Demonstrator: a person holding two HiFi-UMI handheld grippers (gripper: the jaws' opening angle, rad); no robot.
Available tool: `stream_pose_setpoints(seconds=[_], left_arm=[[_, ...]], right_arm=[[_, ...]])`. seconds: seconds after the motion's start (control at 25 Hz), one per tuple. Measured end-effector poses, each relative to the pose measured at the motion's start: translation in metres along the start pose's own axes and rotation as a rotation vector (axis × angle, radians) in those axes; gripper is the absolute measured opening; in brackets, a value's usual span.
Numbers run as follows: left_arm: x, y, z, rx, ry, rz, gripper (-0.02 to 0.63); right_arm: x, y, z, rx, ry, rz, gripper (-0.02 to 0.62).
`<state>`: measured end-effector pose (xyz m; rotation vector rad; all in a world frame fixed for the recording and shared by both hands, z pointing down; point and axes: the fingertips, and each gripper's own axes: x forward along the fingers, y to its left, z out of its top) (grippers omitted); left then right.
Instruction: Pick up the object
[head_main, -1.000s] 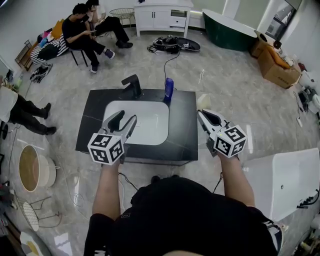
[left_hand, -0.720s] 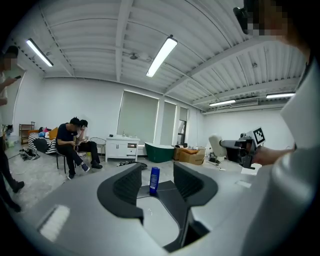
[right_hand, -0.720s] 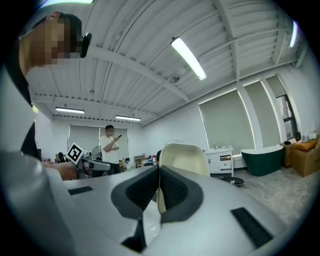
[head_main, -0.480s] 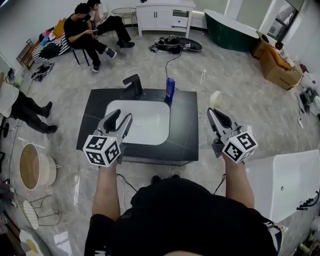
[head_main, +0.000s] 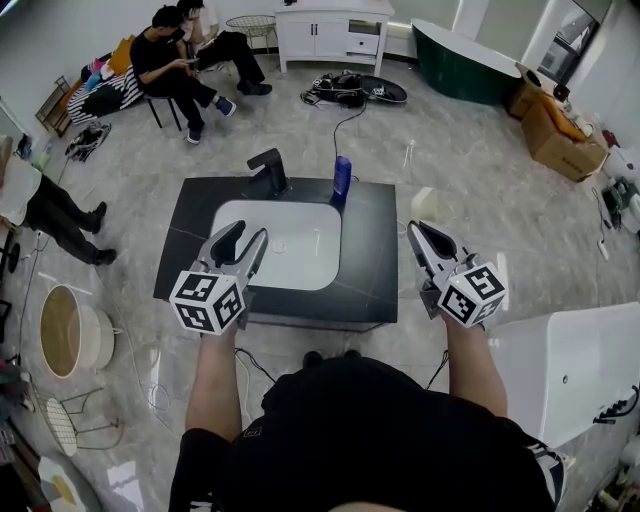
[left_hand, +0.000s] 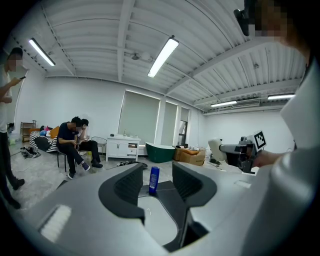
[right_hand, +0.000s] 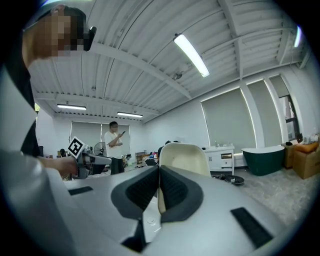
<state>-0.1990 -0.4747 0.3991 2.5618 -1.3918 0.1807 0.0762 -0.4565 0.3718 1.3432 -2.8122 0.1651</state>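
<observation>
A black counter (head_main: 370, 250) carries a white sink basin (head_main: 300, 240), a black faucet (head_main: 267, 170) and a blue bottle (head_main: 342, 176) (left_hand: 154, 180) at its far edge. My left gripper (head_main: 245, 240) (left_hand: 157, 182) hovers over the basin's near left side. Its jaws are closing with nothing between them; the bottle shows far off through the gap. My right gripper (head_main: 415, 228) (right_hand: 159, 172) hangs past the counter's right edge, shut on the thin wall of a cream cup-like object (head_main: 424, 203) (right_hand: 184, 159).
Two people sit at the back left (head_main: 170, 60) and another stands at the left (head_main: 40, 205). A white cabinet (head_main: 330, 35), a green bathtub (head_main: 465, 55), cardboard boxes (head_main: 555, 140) and floor cables (head_main: 345, 90) lie beyond. A white tub (head_main: 570, 360) stands close on the right.
My right gripper has drifted a little to the right with the cream object in it. The left gripper has barely shifted and its jaws stand slightly narrower.
</observation>
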Motion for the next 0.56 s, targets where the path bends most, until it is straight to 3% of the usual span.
stream_pose_setpoints(seconds=[0.56], left_arm=[[-0.001, -0.004, -0.001, -0.010, 0.000, 0.007, 0.193]], right_arm=[[-0.003, -0.003, 0.009, -0.004, -0.034, 0.015, 0.021]])
